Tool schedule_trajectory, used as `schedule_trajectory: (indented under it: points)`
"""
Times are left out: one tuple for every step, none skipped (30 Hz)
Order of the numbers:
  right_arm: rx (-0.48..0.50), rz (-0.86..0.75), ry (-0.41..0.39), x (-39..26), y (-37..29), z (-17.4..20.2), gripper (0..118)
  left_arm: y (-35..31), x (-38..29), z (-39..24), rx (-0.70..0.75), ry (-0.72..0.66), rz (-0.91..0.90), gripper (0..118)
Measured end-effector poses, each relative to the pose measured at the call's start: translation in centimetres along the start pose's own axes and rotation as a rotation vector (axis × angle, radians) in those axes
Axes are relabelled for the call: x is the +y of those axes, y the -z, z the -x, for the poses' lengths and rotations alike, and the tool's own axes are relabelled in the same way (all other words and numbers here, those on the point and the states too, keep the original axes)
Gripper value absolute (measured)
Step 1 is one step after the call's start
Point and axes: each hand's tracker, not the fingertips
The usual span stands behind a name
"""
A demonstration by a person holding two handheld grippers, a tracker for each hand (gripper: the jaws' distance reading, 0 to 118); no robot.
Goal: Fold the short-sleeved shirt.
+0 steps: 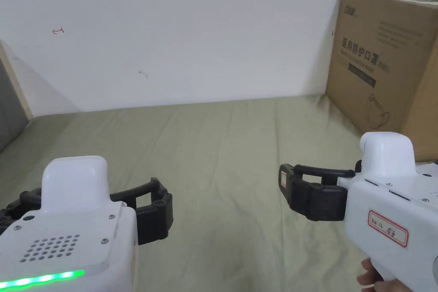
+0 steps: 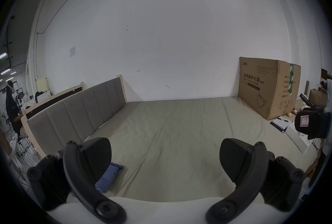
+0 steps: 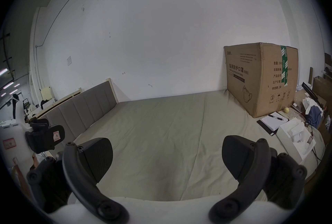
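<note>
Olive sheets cover the bed [image 2: 170,130], a cardboard box [image 2: 265,87] at its far right corner. Both grippers, left [image 2: 164,161] and right [image 3: 167,159], hover with fingers spread, empty. Bunched blue shirt [image 2: 107,178] lies near the bed's left edge.

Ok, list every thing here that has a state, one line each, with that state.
left gripper: open, empty, above the sheet.
right gripper: open, empty, above the sheet.
blue garment: bunched up near the bed's edge, partly hidden behind a jaw, not held.
bed sheet: spread flat, lightly creased.
cardboard box: closed, taped, upright against the wall.
pen: lying on a notepad.
</note>
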Motion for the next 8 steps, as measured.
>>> schedule_trajectory:
  points:
    - [0.000, 0.000, 0.000, -0.02, -0.03, 0.02, 118, 0.15, -0.03, -0.14, 0.000, 0.005, 0.001, 118]
    - [0.001, 0.000, 0.002, 0.11, 0.10, -0.19, 118, 0.23, -0.05, -0.08, -0.007, 0.006, 0.002, 117]
    - [0.001, -0.001, 0.003, 0.11, 0.10, -0.22, 118, 0.27, -0.08, -0.05, -0.013, -0.001, 0.006, 117]
    - [0.000, -0.002, 0.004, 0.09, 0.07, -0.21, 118, 0.34, -0.14, -0.02, -0.023, -0.002, 0.011, 117]
    - [-0.003, -0.003, 0.003, 0.07, 0.04, -0.18, 118, 0.39, -0.20, -0.15, -0.031, -0.014, 0.011, 117]
    - [-0.005, -0.003, 0.002, 0.26, -0.11, 0.09, 118, 0.44, -0.23, -0.17, -0.034, -0.022, 0.014, 117]
    - [-0.005, -0.004, 0.001, 0.26, -0.19, 0.16, 118, 0.51, -0.25, -0.22, -0.035, -0.018, 0.016, 117]
    - [-0.006, -0.005, -0.002, 0.25, -0.25, 0.21, 118, 0.52, -0.33, -0.28, -0.035, -0.012, 0.010, 117]
